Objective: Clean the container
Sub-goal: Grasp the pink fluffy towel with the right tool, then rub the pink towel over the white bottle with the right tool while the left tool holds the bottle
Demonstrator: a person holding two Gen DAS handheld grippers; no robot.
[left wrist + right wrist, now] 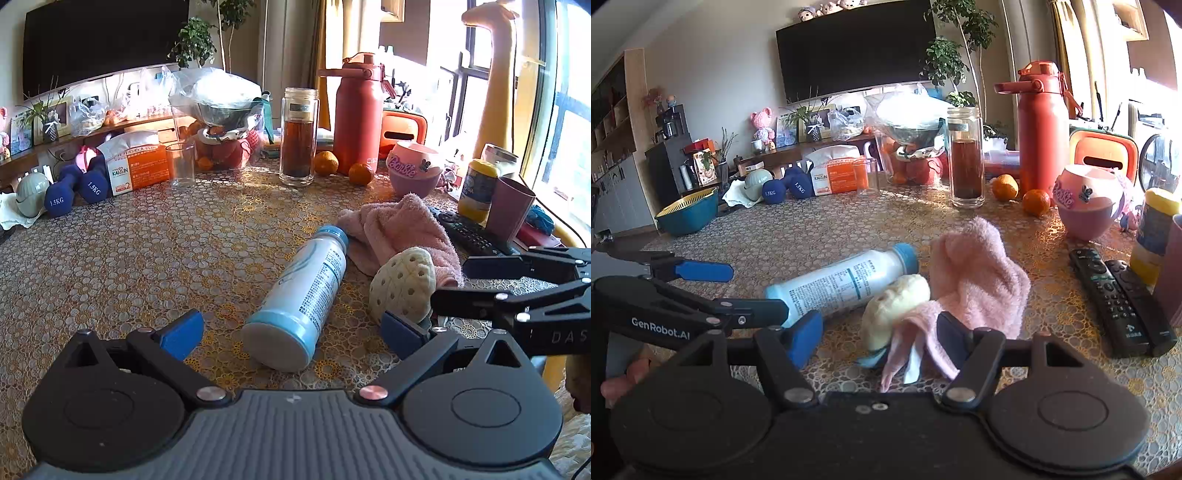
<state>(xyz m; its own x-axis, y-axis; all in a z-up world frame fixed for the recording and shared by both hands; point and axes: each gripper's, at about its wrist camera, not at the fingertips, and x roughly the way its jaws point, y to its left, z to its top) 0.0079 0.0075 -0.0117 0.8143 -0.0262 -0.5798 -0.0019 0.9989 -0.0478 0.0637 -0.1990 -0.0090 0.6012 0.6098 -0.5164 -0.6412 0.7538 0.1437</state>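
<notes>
Bottle (303, 295), towel (399, 232) on table (147, 258)

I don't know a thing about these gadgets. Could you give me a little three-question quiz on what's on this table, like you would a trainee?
1. True or false: the pale blue bottle stands upright on the table.
2. Which soft thing lies right beside the bottle's cap end? A) the pink towel B) a newspaper C) a green glove
3. Fill in: the left gripper has its fingers ____, with the bottle's base lying between them, untouched.

Key:
1. False; it lies on its side.
2. A
3. open. The right gripper is open too, over the towel and the cream sponge.
</notes>
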